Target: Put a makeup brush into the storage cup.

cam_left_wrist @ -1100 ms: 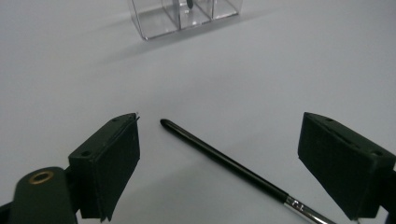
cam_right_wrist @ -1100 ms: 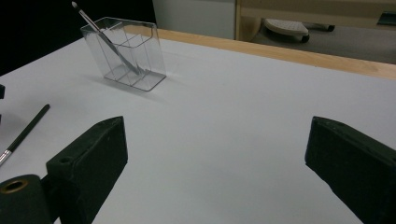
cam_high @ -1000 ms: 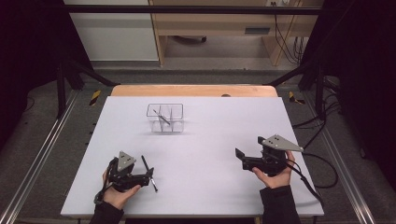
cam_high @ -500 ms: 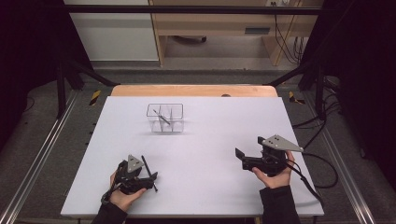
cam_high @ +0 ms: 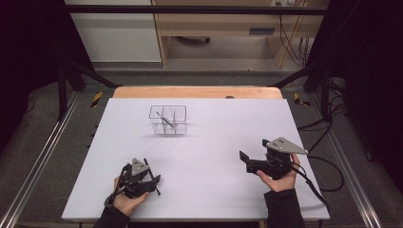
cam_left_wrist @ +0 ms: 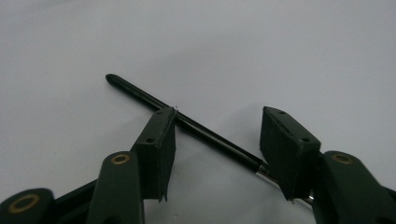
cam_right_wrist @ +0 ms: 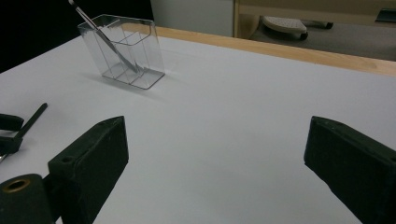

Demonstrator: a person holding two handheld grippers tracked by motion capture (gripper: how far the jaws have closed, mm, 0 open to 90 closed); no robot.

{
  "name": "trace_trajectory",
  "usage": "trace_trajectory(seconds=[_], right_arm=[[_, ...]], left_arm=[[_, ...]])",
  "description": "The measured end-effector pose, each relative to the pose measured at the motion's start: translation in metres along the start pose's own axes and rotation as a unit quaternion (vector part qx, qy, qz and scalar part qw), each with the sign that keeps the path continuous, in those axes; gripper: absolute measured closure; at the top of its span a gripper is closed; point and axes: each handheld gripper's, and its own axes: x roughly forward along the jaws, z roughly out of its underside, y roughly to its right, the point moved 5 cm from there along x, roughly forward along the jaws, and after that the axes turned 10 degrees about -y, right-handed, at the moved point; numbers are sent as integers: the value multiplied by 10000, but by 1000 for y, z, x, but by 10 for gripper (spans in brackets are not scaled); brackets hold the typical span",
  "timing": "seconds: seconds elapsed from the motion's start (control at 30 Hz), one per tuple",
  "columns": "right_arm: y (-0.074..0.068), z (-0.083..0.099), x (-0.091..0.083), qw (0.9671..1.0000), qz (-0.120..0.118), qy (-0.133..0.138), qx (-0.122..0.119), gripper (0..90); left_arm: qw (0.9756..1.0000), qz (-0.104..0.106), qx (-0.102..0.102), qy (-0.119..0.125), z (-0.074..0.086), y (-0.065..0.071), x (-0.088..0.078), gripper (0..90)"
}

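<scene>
Left gripper [cam_high: 151, 179] fingers, just closing, straddle pen [cam_left_wrist: 187, 125] unpinched; right gripper [cam_high: 245, 161] spread.

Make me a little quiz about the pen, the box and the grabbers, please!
1. True or false: the black pen lies flat on the white table.
2. What stands in the clear box? A) a spoon B) a thin stick-like thing C) nothing
3. Which gripper has the pen between its jaws?

Key
1. True.
2. B: a thin stick-like thing leans inside it.
3. The left gripper. Its jaws have just been closing around the pen, with one pad at the pen and the other apart from it. The right gripper is wide open over bare table.
</scene>
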Motion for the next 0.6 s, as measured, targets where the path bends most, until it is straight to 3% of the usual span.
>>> trace_trajectory(seconds=[0.27,0.6], right_arm=[[0,0,0,10000,-2,0,19,69],[1,0,-2,10000,2,17,25,69]], left_arm=[[10000,1,-87,-16,0,-5,-1,572],[10000,24,-53,-54,0,-5,-2,596]])
